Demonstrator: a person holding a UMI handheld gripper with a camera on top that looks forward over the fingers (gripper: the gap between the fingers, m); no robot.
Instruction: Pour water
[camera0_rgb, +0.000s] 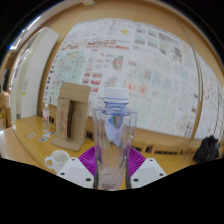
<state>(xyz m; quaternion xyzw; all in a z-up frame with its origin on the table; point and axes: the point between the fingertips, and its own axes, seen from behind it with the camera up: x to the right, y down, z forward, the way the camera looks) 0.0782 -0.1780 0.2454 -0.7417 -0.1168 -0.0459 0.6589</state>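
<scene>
While we look forward along the gripper (111, 172), we see a clear plastic bottle (113, 135) standing upright between its two fingers. The bottle has a white cap (117, 97) at the top and a transparent body, and some pale blue shows through the upper part of it. Its lower part sits down between the white finger blocks, and the purple pads (88, 157) show on both sides of it. The left pad seems to lie against the bottle wall, and the right one is close to it too, but we cannot tell for sure if both fingers press on the bottle or if a small gap remains, because the clear plastic hides the contact.

Beyond the fingers and to the left of the bottle, a brown cardboard box (70, 112) stands on a wooden table (25, 135). Near it, just ahead of the left finger, we see a white cup (58, 158). A dark object (207, 149) lies far to the right on the same surface; we cannot say what it is. Behind everything, a wall (150, 60) is covered with many printed sheets and posters.
</scene>
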